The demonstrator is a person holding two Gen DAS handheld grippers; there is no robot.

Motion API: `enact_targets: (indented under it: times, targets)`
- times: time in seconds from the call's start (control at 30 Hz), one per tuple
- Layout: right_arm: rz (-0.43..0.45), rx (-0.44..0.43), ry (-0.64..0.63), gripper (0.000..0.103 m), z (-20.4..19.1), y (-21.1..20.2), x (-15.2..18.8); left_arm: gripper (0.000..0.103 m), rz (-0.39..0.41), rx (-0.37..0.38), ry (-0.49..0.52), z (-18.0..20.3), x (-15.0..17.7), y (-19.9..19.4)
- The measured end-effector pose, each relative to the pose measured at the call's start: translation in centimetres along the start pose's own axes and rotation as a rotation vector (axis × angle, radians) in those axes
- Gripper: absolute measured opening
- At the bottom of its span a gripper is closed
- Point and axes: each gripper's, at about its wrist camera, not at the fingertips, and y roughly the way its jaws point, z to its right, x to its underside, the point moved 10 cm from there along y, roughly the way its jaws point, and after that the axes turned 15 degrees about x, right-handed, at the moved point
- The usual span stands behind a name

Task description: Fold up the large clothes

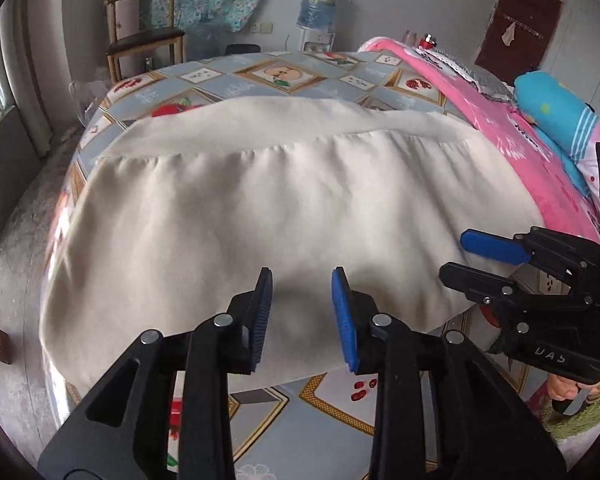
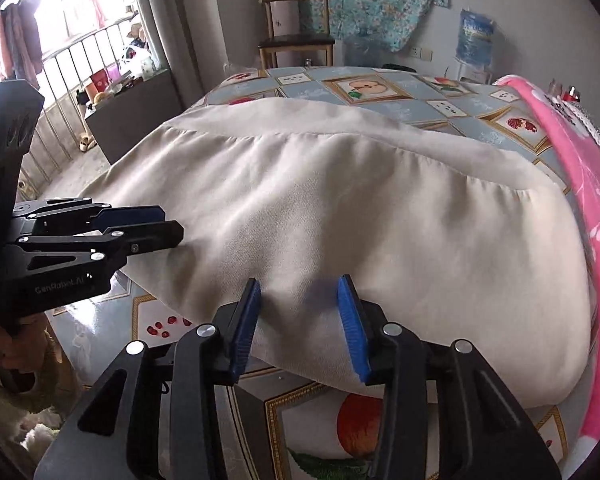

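A large cream garment (image 1: 284, 200) lies spread flat on a bed with a fruit-patterned sheet (image 1: 284, 76); a stitched seam runs across its far part. My left gripper (image 1: 302, 314) is open over the garment's near edge, with nothing pinched between its blue pads. In the right wrist view the same garment (image 2: 360, 216) fills the middle. My right gripper (image 2: 300, 322) is also open, its fingers straddling the near hem without squeezing it. Each gripper shows from the side in the other's view: the right gripper (image 1: 454, 254) at the garment's near right corner, the left gripper (image 2: 162, 224) at its left edge.
A pink blanket (image 1: 496, 128) and a blue pillow (image 1: 552, 108) lie along the bed's right side. Beyond the bed stand a wooden chair (image 1: 144, 36) and a water dispenser bottle (image 1: 318, 4). A dark cabinet (image 2: 136, 116) and a window railing (image 2: 80, 52) are at the left.
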Motion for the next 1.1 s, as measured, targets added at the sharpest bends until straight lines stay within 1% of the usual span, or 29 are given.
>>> enact_targets:
  times: [0.07, 0.13, 0.17, 0.23, 0.27, 0.3, 0.33, 0.4, 0.43, 0.47, 0.5, 0.53, 0.57, 0.6, 0.63, 0.7, 0.77, 0.8, 0.87, 0.93, 1.0, 1.1]
  targets:
    - [0.015, -0.038, 0.023, 0.039, -0.4, -0.9, -0.6, 0.029, 0.025, 0.018, -0.024, -0.2, -0.3, -0.9]
    - [0.037, -0.052, 0.019, 0.039, -1.1, -1.5, -0.8, 0.031, 0.035, 0.002, -0.033, -0.4, -0.3, -1.3]
    - [0.041, -0.043, -0.004, 0.039, -1.7, -1.2, -0.6, 0.035, 0.024, -0.011, -0.028, -0.5, -0.1, -1.1]
    - [-0.010, 0.010, -0.062, 0.039, -2.8, 0.8, 0.8, 0.035, -0.029, -0.060, -0.032, -1.2, 1.1, 0.2]
    - [-0.007, 0.043, -0.084, 0.040, -3.0, 1.4, 1.3, 0.035, -0.026, -0.063, -0.037, -1.4, 1.3, 0.5]
    - [0.016, 0.068, -0.103, 0.040, -3.1, 1.2, 1.3, 0.035, -0.010, -0.064, -0.038, -1.4, 1.3, 0.3]
    - [0.006, 0.079, -0.109, 0.040, -3.1, 0.8, 1.2, 0.035, -0.010, -0.068, -0.042, -1.3, 1.3, 0.0]
    - [0.007, 0.058, -0.068, 0.040, -2.6, -1.0, 0.9, 0.035, 0.011, -0.082, -0.042, -1.1, 1.0, -1.2]
    - [0.016, 0.047, -0.045, 0.043, -2.1, -2.0, 0.9, 0.037, 0.027, -0.088, -0.034, -0.9, 1.0, -2.1]
    - [0.027, 0.051, -0.025, 0.047, -1.5, -3.0, 1.0, 0.043, 0.043, -0.098, -0.029, -0.7, 1.0, -3.1]
    - [0.039, 0.059, -0.001, 0.054, -0.8, -4.1, 1.2, 0.047, 0.062, -0.104, -0.026, -0.4, 1.2, -4.1]
    - [0.047, 0.060, 0.026, 0.056, -0.1, -5.1, 1.4, 0.054, 0.080, -0.106, -0.024, 0.0, 1.4, -5.1]
    - [0.049, 0.056, 0.052, 0.063, 0.3, -6.0, 1.8, 0.062, 0.090, -0.108, -0.022, 0.4, 1.7, -5.9]
    - [0.049, 0.051, 0.077, 0.071, 0.8, -6.9, 2.2, 0.066, 0.096, -0.111, -0.017, 1.0, 2.0, -6.6]
    - [0.049, 0.051, 0.103, 0.076, 1.2, -7.8, 2.7, 0.074, 0.100, -0.116, -0.010, 1.7, 2.5, -7.3]
    - [0.044, 0.057, 0.147, 0.079, 1.9, -9.3, 3.5, 0.084, 0.116, -0.133, 0.004, 3.0, 3.2, -8.5]
    - [0.034, 0.076, 0.184, 0.084, 2.4, -10.3, 4.2, 0.088, 0.135, -0.144, 0.006, 4.3, 3.7, -9.5]
    - [0.033, 0.094, 0.199, 0.088, 2.7, -10.7, 4.4, 0.090, 0.145, -0.154, -0.002, 4.8, 3.9, -9.9]
    - [0.038, 0.129, 0.221, 0.090, 3.2, -11.5, 4.7, 0.094, 0.169, -0.175, -0.020, 5.7, 4.1, -10.8]
    - [0.045, 0.155, 0.242, 0.093, 3.7, -12.3, 4.7, 0.095, 0.177, -0.191, -0.041, 6.2, 4.4, -11.4]
    - [0.059, 0.177, 0.261, 0.096, 4.2, -13.1, 4.6, 0.095, 0.183, -0.234, -0.060, 6.3, 4.5, -12.0]
    - [0.092, 0.224, 0.281, 0.097, 4.9, -14.2, 4.3, 0.095, 0.196, -0.303, -0.058, 6.2, 4.4, -13.0]
